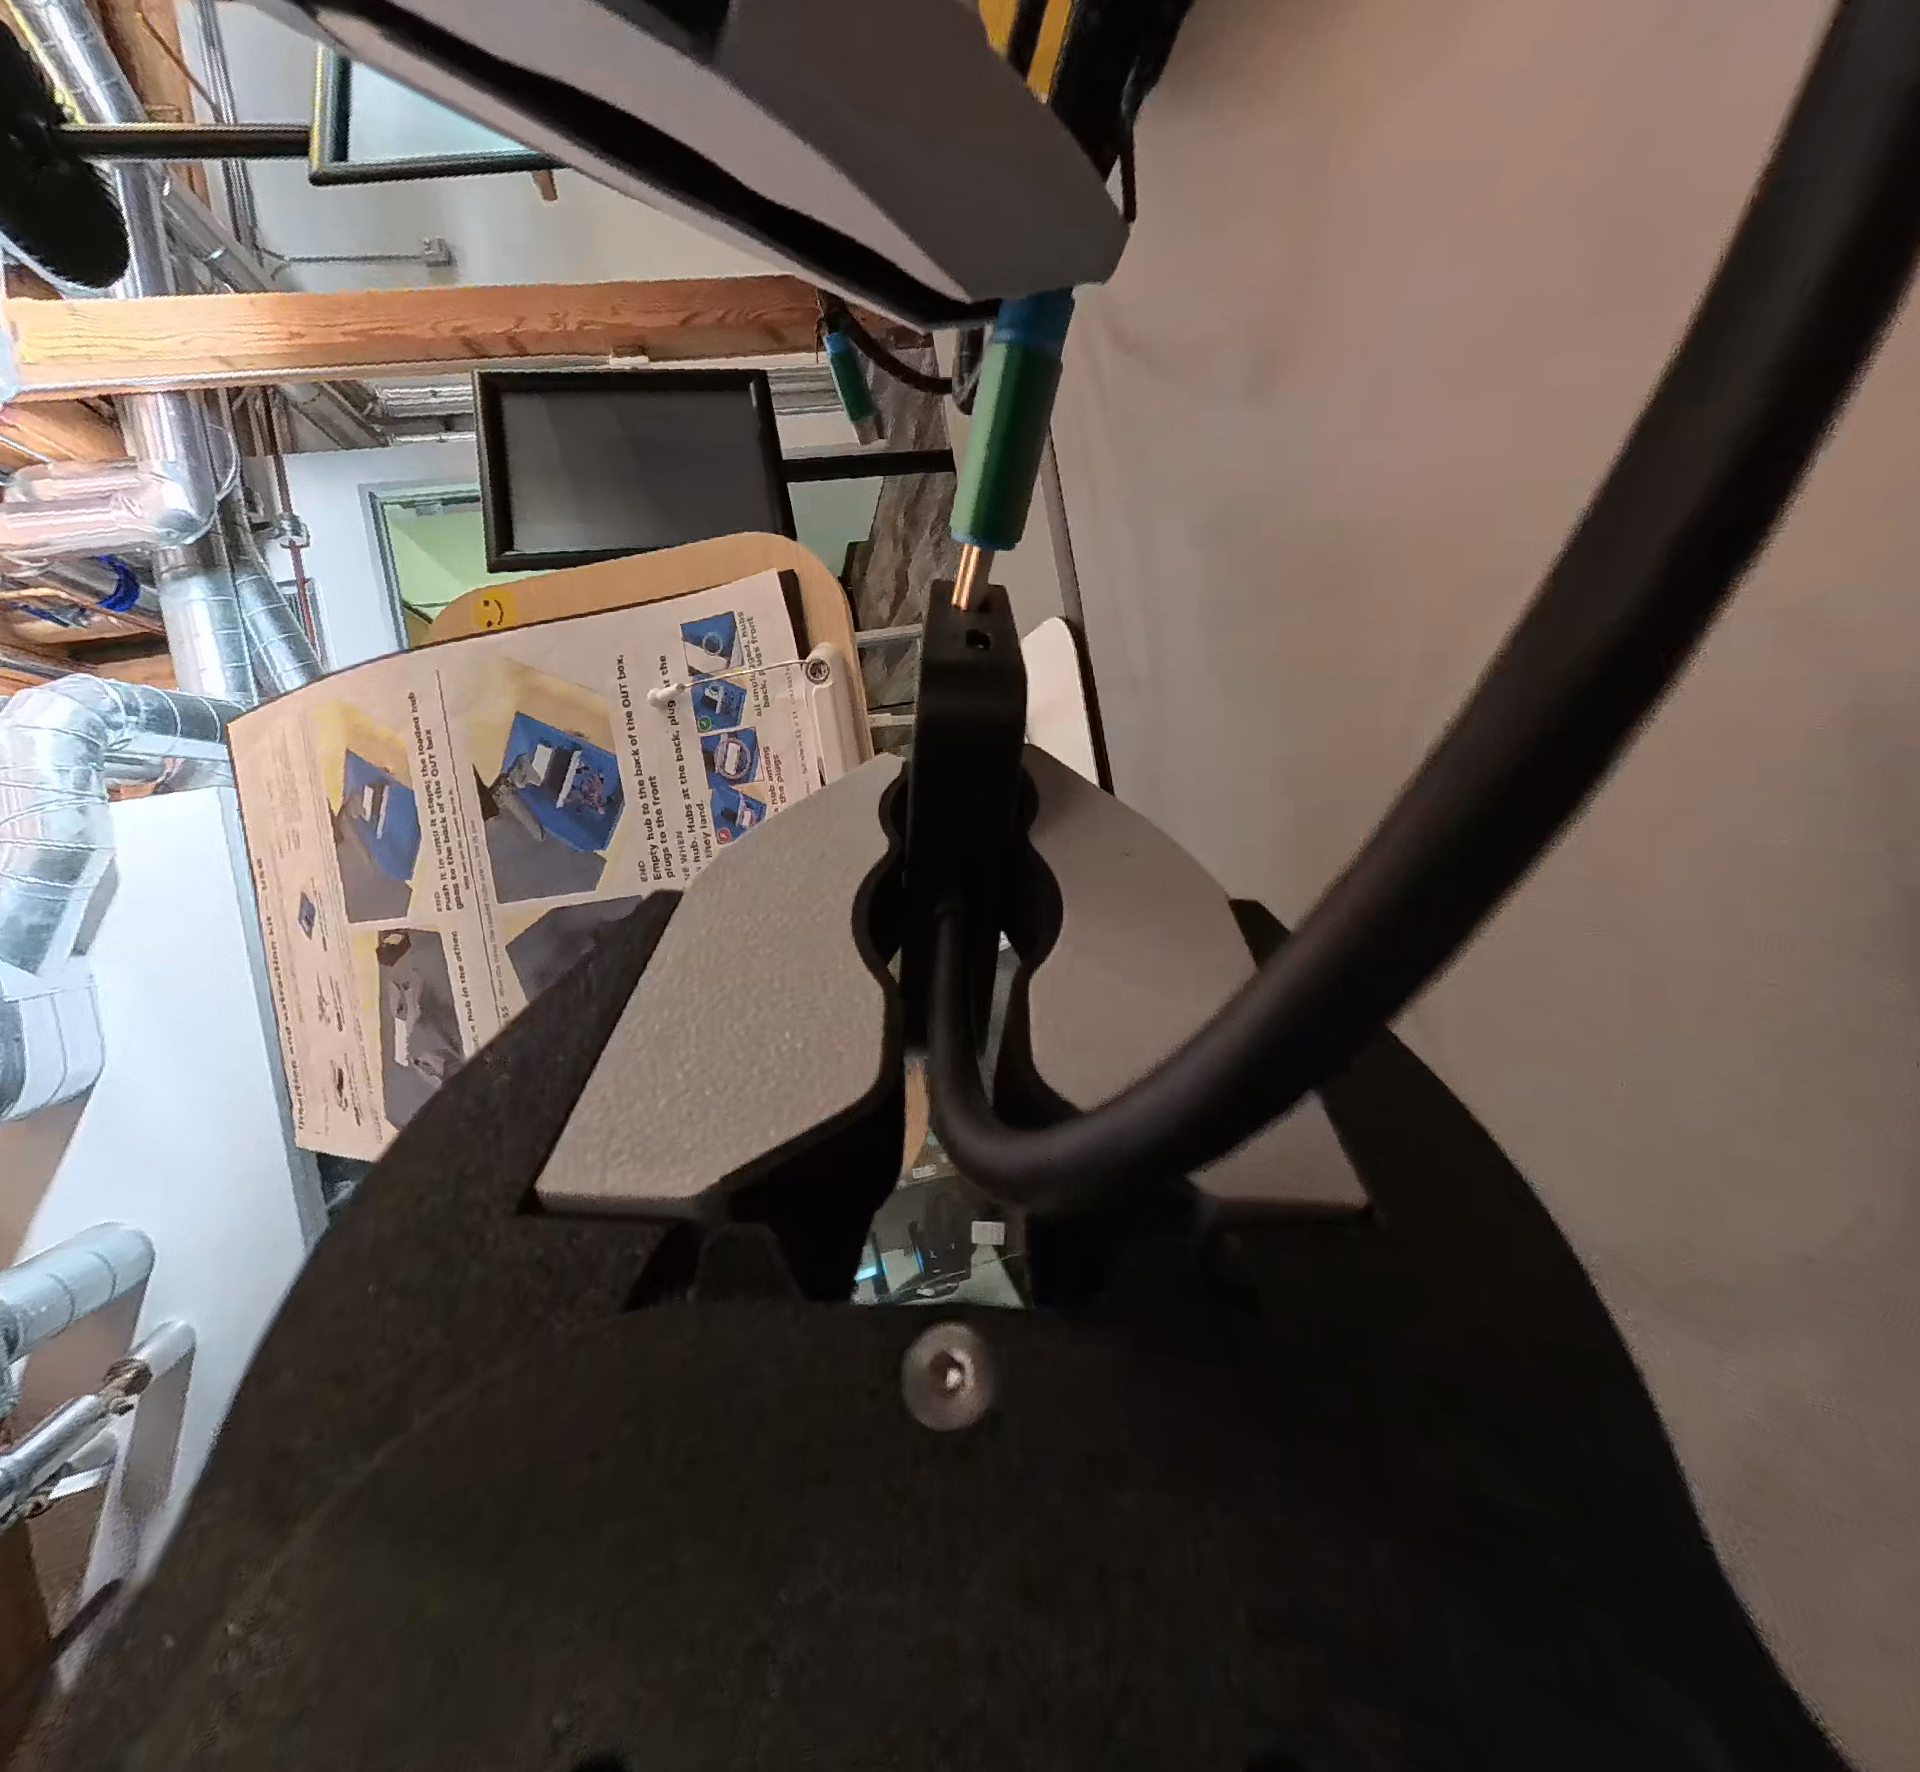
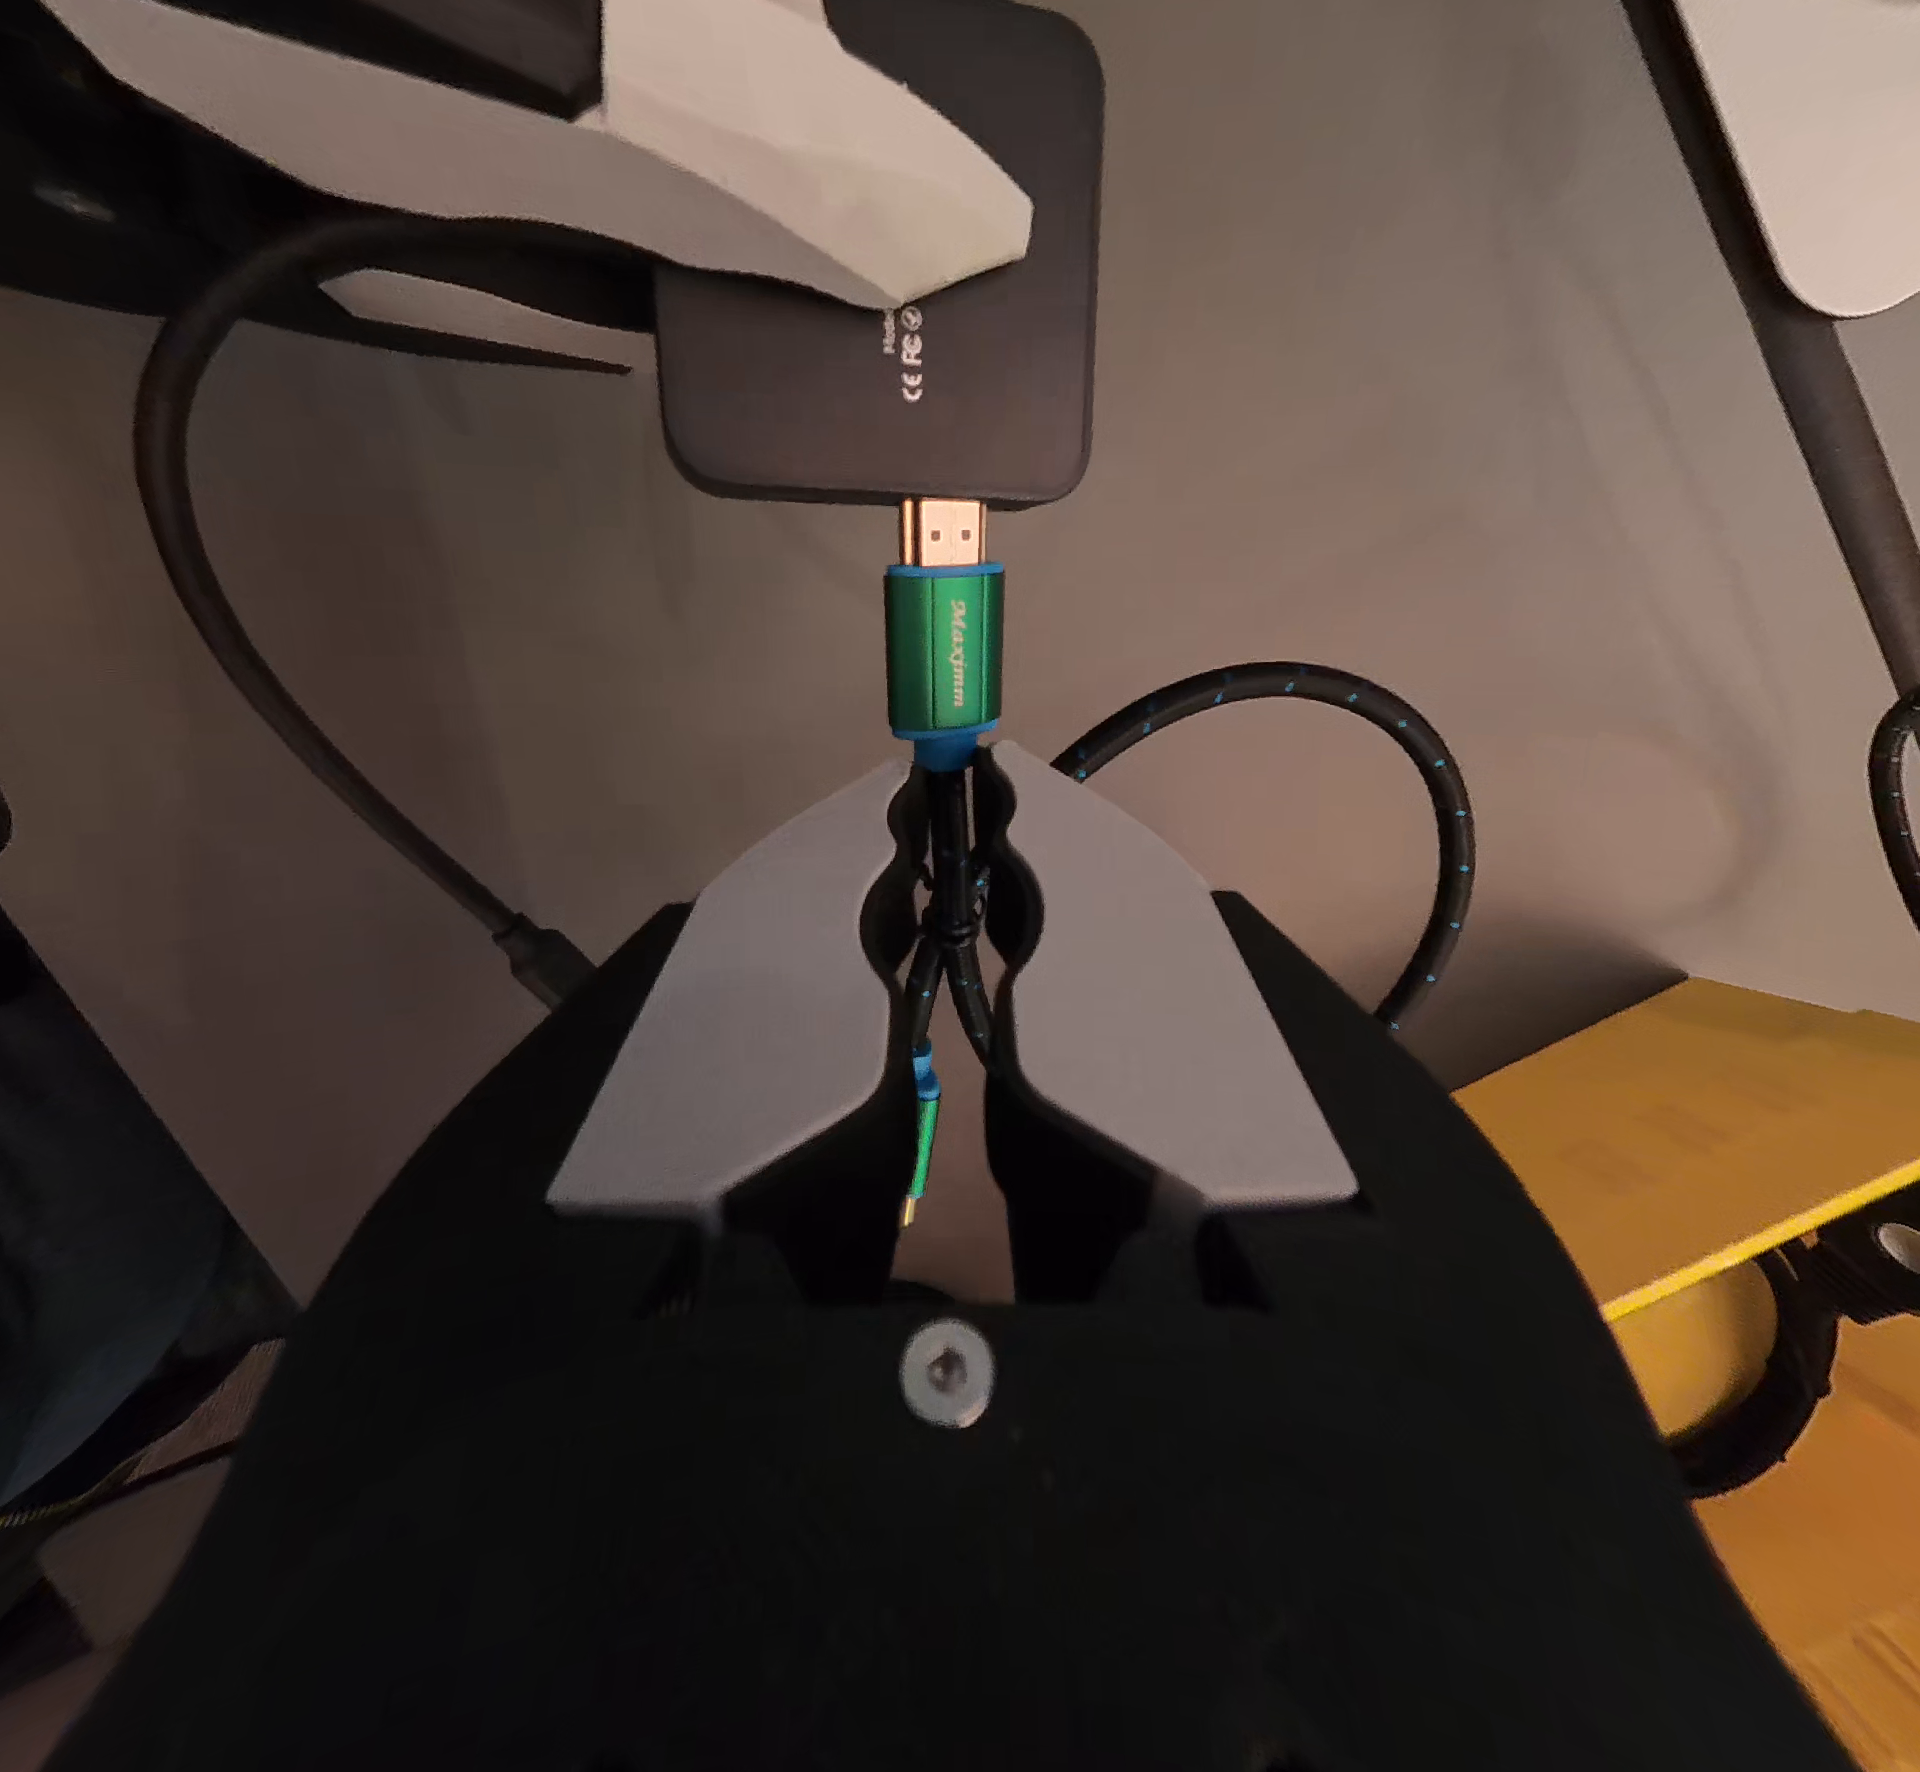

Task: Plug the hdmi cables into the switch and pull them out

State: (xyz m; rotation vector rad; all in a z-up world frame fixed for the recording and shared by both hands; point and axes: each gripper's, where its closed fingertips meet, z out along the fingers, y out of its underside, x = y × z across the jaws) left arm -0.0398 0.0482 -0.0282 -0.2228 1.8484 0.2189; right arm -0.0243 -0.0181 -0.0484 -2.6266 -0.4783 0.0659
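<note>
The right hand-held gripper [image 2: 948, 787] was closed on the braided black cable [image 2: 1444, 818] directly behind the green HDMI plug [image 2: 943, 652]. The blue strain relief of that plug sat at the fingertips, and the cable ran back between the two grey fingers [image 2: 748, 995] before looping out to the right. The gold connector tip [image 2: 940, 533] of the plug was partly seated in a port on the near edge of the black switch [image 2: 935, 268], with most of the metal shell exposed.

The left hand-held gripper [image 1: 961, 787] was clamped on the switch [image 1: 966, 683], gripping it edge-on between its own grey fingers [image 1: 748, 974]. The switch's smooth black lead [image 1: 1558, 631] left the rear of the body, bent through the jaw gap and swept up to the right in a wide arc. In the left wrist view the green plug [image 1: 1003, 444] met the far end of the switch at a slight angle, with the right hand-held gripper above it.

Both tools and the switch were held in the air above the grey counter [image 2: 1351, 372]. A yellow box [image 2: 1714, 1151] stood at the right edge of the counter. Beyond the counter, a printed instruction sheet [image 1: 499, 839] leaned on a wooden board, with a dark monitor [image 1: 634, 465] behind it.
</note>
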